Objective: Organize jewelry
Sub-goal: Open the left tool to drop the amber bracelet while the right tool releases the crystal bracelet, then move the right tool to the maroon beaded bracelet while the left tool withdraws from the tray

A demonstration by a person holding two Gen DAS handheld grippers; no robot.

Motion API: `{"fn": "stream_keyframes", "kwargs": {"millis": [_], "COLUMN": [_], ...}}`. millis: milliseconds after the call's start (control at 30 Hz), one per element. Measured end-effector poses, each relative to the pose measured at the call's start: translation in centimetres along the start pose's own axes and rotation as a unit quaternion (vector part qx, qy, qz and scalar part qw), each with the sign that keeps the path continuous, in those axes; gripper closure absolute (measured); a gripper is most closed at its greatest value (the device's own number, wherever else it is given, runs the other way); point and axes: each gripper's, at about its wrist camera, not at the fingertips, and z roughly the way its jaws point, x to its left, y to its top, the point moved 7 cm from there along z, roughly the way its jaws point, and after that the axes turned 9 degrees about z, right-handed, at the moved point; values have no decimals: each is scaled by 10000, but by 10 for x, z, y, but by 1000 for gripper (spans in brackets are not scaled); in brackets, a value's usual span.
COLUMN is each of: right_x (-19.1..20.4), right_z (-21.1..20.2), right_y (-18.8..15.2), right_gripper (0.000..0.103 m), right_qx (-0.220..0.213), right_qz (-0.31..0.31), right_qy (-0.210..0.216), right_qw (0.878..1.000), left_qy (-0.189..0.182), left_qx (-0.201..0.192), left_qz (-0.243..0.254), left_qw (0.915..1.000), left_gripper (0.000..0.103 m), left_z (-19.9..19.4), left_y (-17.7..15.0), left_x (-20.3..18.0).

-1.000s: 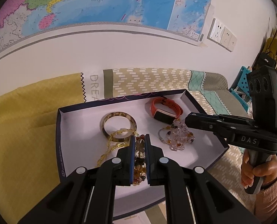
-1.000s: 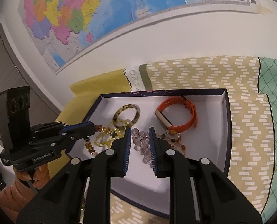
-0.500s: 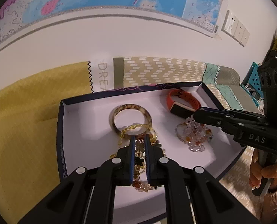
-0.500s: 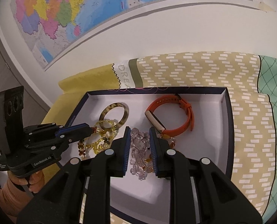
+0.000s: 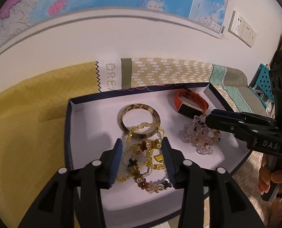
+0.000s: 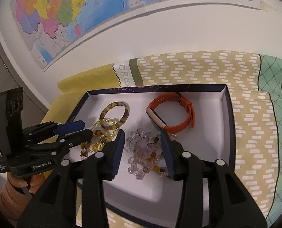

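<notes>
Shallow dark-rimmed box (image 5: 68, 133) with white floor sits on a patterned cloth (image 6: 198, 70), map (image 6: 83, 9) on the wall behind. Left gripper (image 5: 142, 157) jaws opening, blue pads apart on either side of the yellow-amber beaded bracelet (image 5: 141, 157); the beads lie loose on the box floor between the pads, not visibly pressed. One yellow loop of it drapes over the near edge of the tortoiseshell bangle (image 5: 140, 120), which lies flat just beyond the left fingertips. Right gripper (image 6: 142, 152) jaws also opening, pads spread around the clear crystal bead cluster (image 6: 142, 152), which rests on the floor between them; can't tell if the right pad touches the outer beads. Orange watch band (image 6: 175, 114) stands on edge in the far right part of the box, just past the right gripper's tips, its face near the crystal cluster. In the left wrist view the right gripper's tip (image 5: 222, 121) sits over the crystal cluster (image 5: 199, 136). A hand (image 5: 274, 178) holds its handle at the box's right edge.
</notes>
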Motion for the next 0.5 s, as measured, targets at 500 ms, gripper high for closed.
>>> {"fn": "stream_keyframes", "kwargs": {"millis": [500], "right_x": [82], "right_z": [-49], "right_y": [-103], "right_gripper": [58], "right_qx": [361], "right_qz": [-1561], "right_qy": [620], "right_qw": [9851], "left_qy": [135], "left_qx": [-730], "left_qz": [178], "left_qw": [9971], "left_gripper": [38], "left_z": [-90], "left_y": [-36], "left_x": [-4]}}
